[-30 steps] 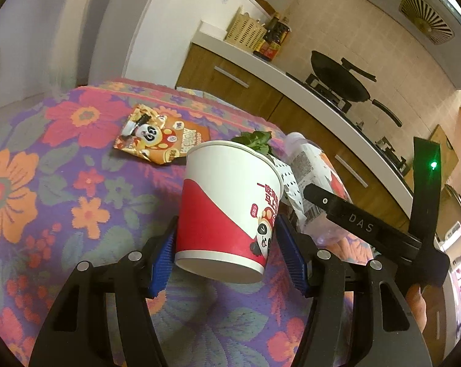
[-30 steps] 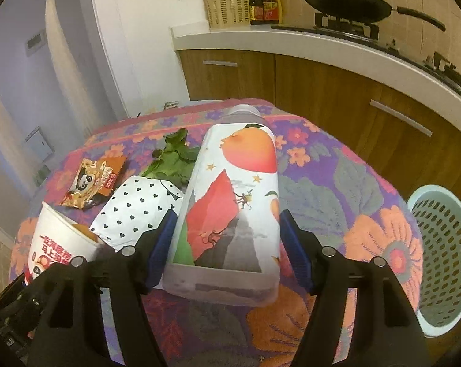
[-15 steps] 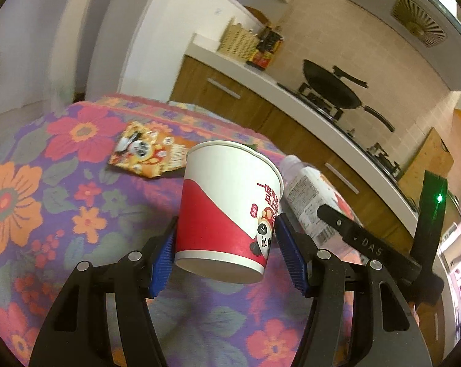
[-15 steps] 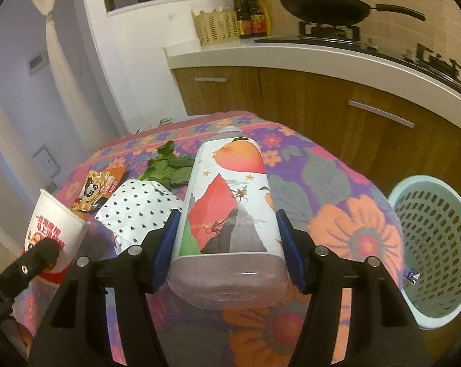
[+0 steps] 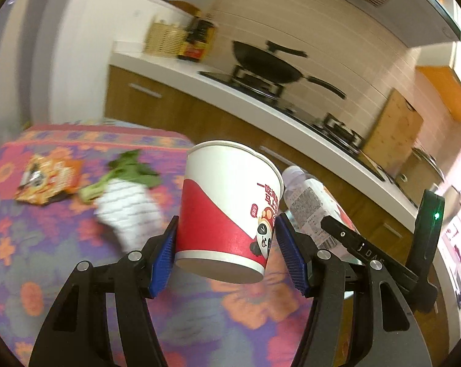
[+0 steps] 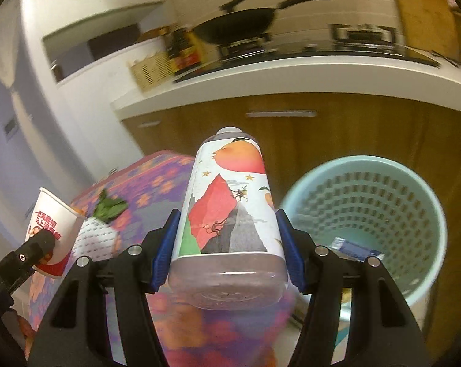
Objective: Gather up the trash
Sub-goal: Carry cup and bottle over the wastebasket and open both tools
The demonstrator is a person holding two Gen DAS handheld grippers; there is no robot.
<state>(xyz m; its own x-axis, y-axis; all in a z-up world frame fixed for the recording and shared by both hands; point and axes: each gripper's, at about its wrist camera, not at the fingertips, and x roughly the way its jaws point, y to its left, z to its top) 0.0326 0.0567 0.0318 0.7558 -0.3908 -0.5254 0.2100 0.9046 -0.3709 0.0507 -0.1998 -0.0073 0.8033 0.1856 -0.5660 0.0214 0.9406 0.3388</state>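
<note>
Grippers both loaded: left gripper (image 5: 227,260) pinches paper cup (image 5: 229,211) low on its wall; right gripper (image 6: 226,250) clamps plastic bottle (image 6: 229,211) near its base. Both judged light, crushable. Basket (image 6: 426,211) at three o'clock of bottle.

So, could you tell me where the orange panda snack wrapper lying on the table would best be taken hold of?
Grip the orange panda snack wrapper by one free edge, coming down from above with a hand-held gripper. It lies flat on the floral tablecloth, so there is no body to straddle; the edge away from the green leafy vegetable scrap looks freest, though blur hides detail.
</note>
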